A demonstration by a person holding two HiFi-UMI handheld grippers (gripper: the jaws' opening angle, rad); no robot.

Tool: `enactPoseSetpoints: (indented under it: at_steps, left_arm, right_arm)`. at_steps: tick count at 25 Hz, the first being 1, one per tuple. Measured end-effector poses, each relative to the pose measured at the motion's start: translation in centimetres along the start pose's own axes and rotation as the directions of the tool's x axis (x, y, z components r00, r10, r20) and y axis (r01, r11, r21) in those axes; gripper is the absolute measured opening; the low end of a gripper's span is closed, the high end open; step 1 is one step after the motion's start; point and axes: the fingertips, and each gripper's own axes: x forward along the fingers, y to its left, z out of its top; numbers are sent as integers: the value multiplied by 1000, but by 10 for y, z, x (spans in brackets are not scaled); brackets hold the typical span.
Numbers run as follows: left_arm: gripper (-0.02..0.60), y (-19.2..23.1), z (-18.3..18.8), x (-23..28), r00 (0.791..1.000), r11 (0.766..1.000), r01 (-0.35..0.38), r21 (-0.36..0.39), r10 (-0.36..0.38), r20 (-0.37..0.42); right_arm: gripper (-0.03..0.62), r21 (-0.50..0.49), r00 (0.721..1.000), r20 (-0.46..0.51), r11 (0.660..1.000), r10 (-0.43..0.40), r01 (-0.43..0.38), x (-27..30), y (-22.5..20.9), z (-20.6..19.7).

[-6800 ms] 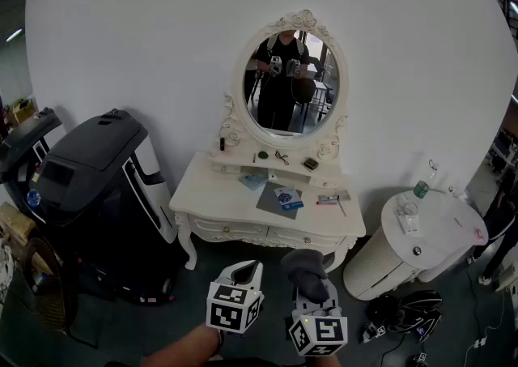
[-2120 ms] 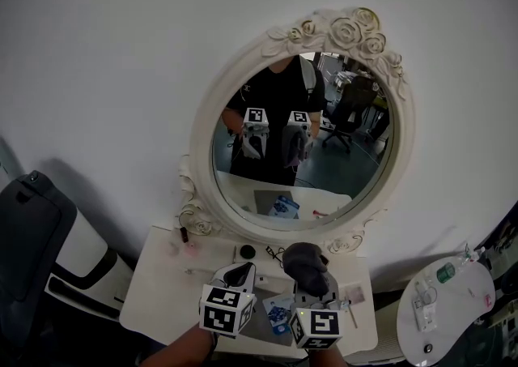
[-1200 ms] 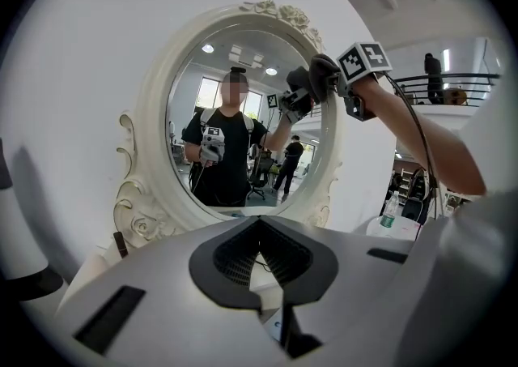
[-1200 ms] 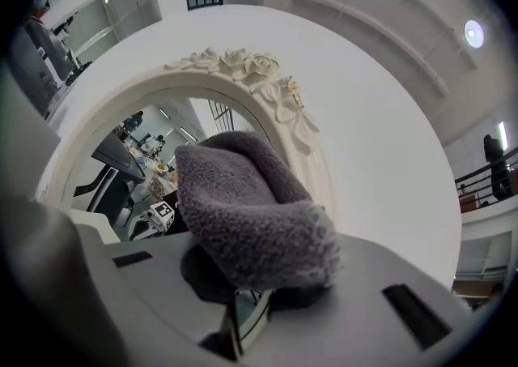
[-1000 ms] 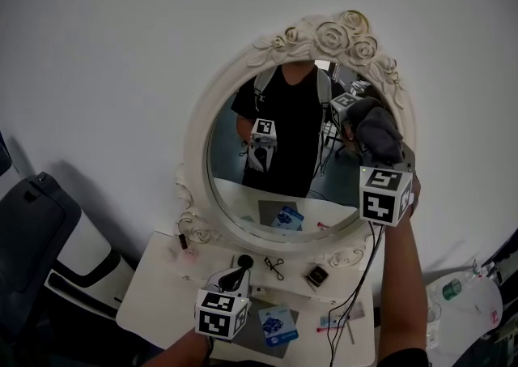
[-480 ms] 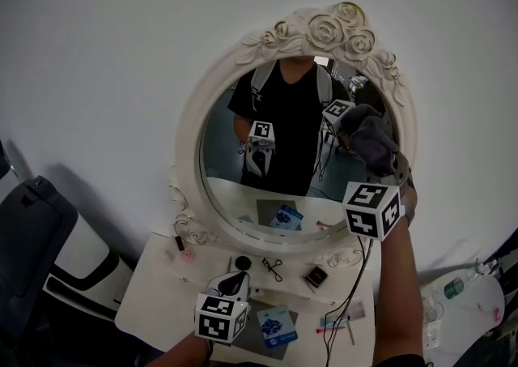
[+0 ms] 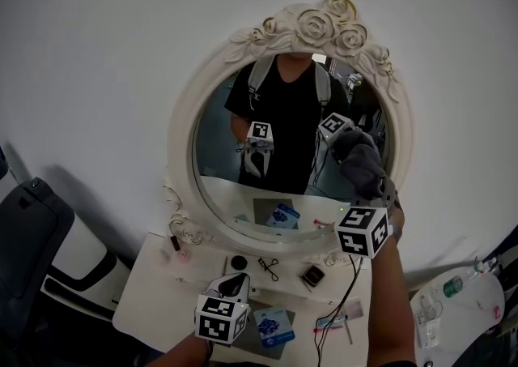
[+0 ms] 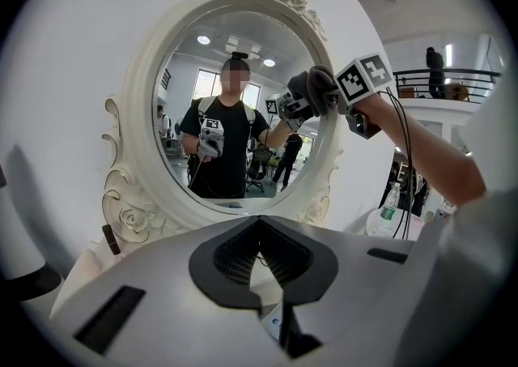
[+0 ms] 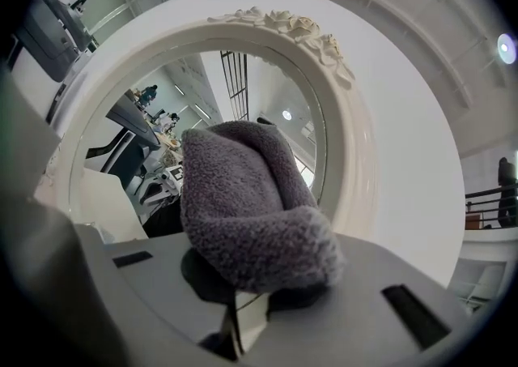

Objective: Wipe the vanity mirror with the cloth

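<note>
The grey cloth (image 9: 243, 219) is soft, light and fleecy, so we judge a pinch on its bunched lower fold best; our right gripper (image 7: 368, 185) clamps it there, against the right side of the vanity mirror (image 7: 180, 147). The right gripper view shows the grip but hides the contact. The left gripper view shows the cloth meeting its reflection, while our left gripper (image 7: 235, 280) hangs low, jaws together on nothing.

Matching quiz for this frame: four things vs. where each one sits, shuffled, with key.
1. cloth
2. left tool
3. blue packet
4. carved roses

A. top of the mirror frame
B. gripped in the right tool, near the mirror frame's right edge
C. low, over the vanity top, shut and empty
D. lying flat on the vanity top

Pairs: 1-B, 2-C, 3-D, 4-A
</note>
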Motion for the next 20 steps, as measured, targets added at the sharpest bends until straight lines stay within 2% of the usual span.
enactPoseSetpoints:
  at_steps: [11, 20]
  left_arm:
    - [3, -11, -3, 6, 1000, 1000, 10, 17, -10, -14]
    - [3, -12, 0, 1, 1000, 1000, -4, 31, 4, -9]
  right_arm:
    - [35, 12, 982, -148, 993, 116, -116, -4, 60, -88]
    - [35, -60, 953, -253, 981, 166, -186, -9, 112, -141]
